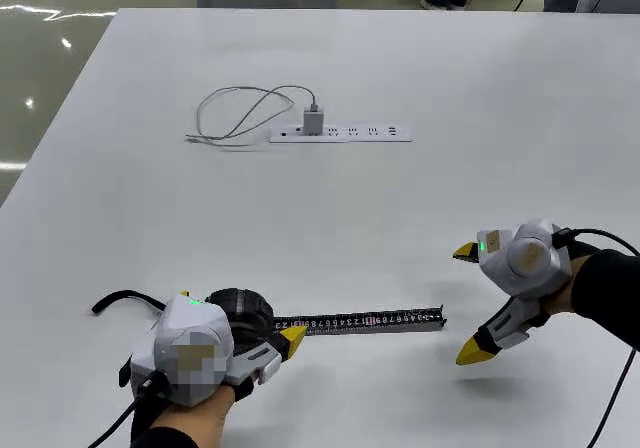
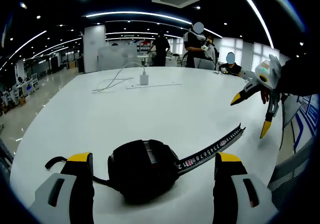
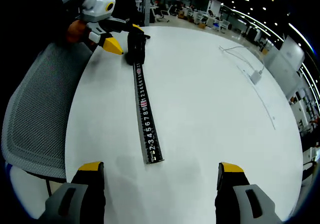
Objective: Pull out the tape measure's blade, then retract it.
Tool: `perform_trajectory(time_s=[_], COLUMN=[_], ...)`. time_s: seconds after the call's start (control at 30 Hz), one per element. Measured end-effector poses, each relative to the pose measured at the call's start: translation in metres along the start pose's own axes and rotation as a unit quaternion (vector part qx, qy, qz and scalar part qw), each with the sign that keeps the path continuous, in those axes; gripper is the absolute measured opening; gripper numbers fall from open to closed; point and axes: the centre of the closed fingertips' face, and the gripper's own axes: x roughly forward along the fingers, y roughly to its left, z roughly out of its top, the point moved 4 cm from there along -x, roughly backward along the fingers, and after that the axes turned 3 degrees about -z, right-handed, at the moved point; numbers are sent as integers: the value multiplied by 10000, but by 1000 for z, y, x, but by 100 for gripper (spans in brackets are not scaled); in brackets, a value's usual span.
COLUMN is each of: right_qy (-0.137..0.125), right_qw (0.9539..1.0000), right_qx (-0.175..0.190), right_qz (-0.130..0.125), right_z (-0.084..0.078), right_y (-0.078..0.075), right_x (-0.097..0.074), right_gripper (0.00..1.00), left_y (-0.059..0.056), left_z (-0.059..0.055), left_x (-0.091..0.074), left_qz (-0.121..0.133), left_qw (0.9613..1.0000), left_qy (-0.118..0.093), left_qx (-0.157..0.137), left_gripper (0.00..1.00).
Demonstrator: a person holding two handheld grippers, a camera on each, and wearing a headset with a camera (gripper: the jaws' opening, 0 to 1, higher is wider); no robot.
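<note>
Black tape measure (image 1: 243,313) lies at the lower left of the head view on the white bench (image 1: 500,118), blade (image 1: 365,320) pulled out flat toward the right. Left hand-held gripper (image 2: 154,158) jaws spread, straddling the case, not clamped. Right hand-held gripper (image 1: 468,303) jaws spread wide just past the blade tip, not touching. Power strip (image 1: 340,133) with plugged cable, upper centre.

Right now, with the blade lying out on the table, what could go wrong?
1. The blade lies extended and loose: the right tool is open, apart from its tip. If it retracts now, it may whip back.
2. The left tool stands open around the tape measure case, so the case may slide when pulled.
</note>
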Motion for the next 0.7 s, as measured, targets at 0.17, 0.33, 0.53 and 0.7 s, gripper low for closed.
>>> perform_trajectory(time_s=[0.17, 0.33, 0.53, 0.7], right_qy=[-23, 46, 135, 158], right_qw=[9999, 9985, 9975, 9971], right_qx=[-148, -534, -661, -680], right_qz=[27, 115, 211, 318], right_z=[3, 1, -1, -2], right_y=[-2, 0, 3, 4], right_x=[5, 11, 16, 19], right_gripper=[84, 67, 51, 39], left_y=[6, 9, 10, 12], left_z=[0, -1, -6, -7], left_x=[1, 3, 2, 3], left_qz=[102, 148, 169, 181], left_qw=[9999, 9998, 9997, 9997], left_qy=[-19, -51, -27, -31], left_qx=[-72, -106, -156, -161], left_gripper=[99, 99, 99, 99])
